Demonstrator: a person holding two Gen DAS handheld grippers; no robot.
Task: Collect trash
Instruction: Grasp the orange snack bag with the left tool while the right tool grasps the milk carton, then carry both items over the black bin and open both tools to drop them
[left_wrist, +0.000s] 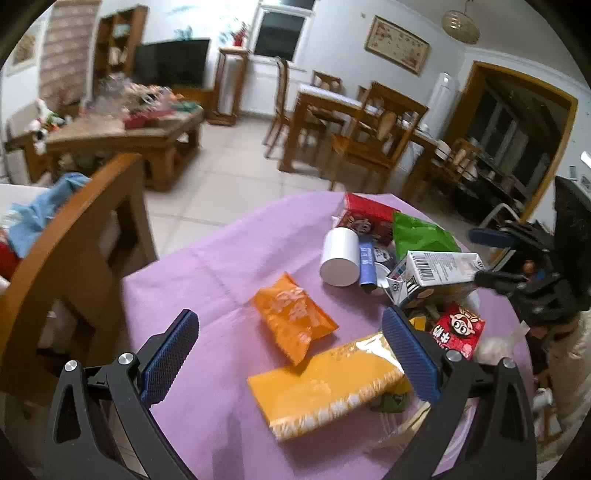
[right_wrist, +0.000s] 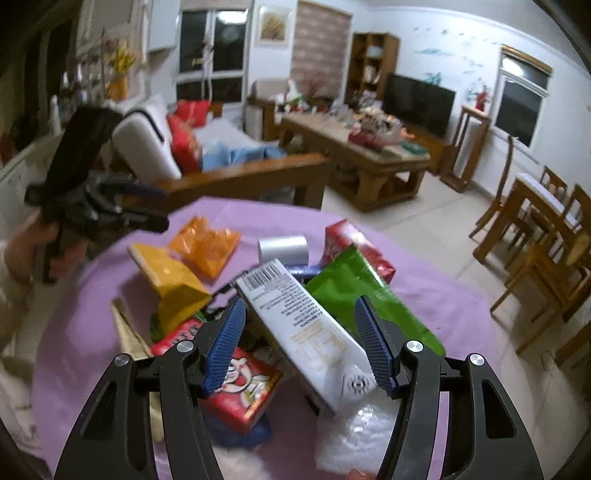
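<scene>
Trash lies heaped on a round table with a purple cloth (left_wrist: 207, 266). My left gripper (left_wrist: 290, 314) hangs open over an orange snack packet (left_wrist: 291, 317) and a yellow packet (left_wrist: 325, 387), touching neither; in the right wrist view the left gripper (right_wrist: 164, 207) shows at the table's far left. My right gripper (right_wrist: 300, 300) straddles a tilted white milk carton (right_wrist: 295, 325) that lies on the heap. Its right pad sits against the carton, and a gap shows at the left pad. A red cartoon box (right_wrist: 240, 391), a green bag (right_wrist: 354, 288) and a white roll (right_wrist: 282, 249) lie around it.
A clear plastic bag (right_wrist: 354, 435) lies at the near edge, and a second red box (left_wrist: 365, 218) at the far edge. A wooden sofa arm (left_wrist: 74, 236) stands close on the left of the table. Tiled floor, a coffee table (right_wrist: 369, 158) and dining chairs (left_wrist: 373, 140) lie beyond.
</scene>
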